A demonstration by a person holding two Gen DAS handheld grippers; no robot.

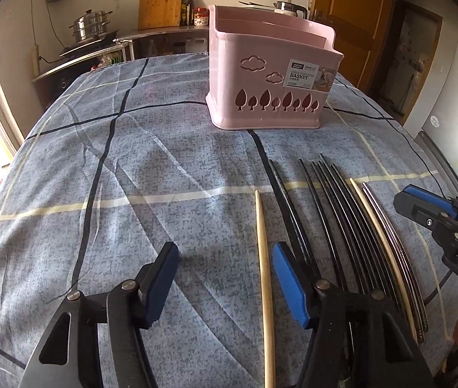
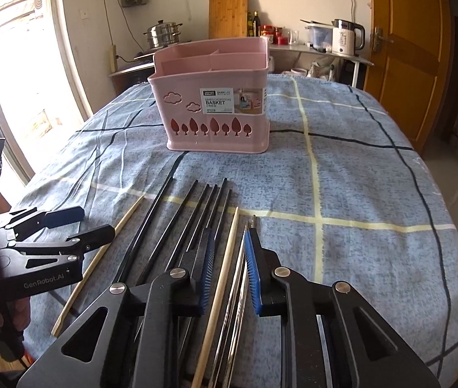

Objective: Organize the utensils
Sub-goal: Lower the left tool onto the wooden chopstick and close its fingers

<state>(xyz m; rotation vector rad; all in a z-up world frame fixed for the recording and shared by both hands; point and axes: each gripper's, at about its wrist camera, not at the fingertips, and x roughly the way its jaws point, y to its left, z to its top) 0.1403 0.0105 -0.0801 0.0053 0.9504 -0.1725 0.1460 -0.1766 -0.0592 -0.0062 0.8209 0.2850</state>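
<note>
A pink utensil basket (image 1: 261,74) (image 2: 216,97) with dividers stands upright at the middle back of the table. In front of it lie several black chopsticks (image 1: 325,210) (image 2: 177,226), a steel pair (image 1: 393,236) (image 2: 240,278) and two wooden ones. My left gripper (image 1: 225,281) (image 2: 83,224) is open low over the cloth, with the left wooden chopstick (image 1: 262,258) (image 2: 99,255) lying between its fingers, near the right pad. My right gripper (image 2: 230,268) (image 1: 410,203) is narrowly open astride the other wooden chopstick (image 2: 225,265) (image 1: 380,236) and the steel pair; the wooden one lies free of the left pad.
A blue plaid cloth (image 1: 132,161) covers the table. Behind it a steel counter (image 2: 309,50) carries a steamer pot (image 2: 162,34), a cutting board (image 2: 228,16), bottles and a kettle (image 2: 345,37). A wooden door (image 2: 403,48) stands at the right, a bright window at the left.
</note>
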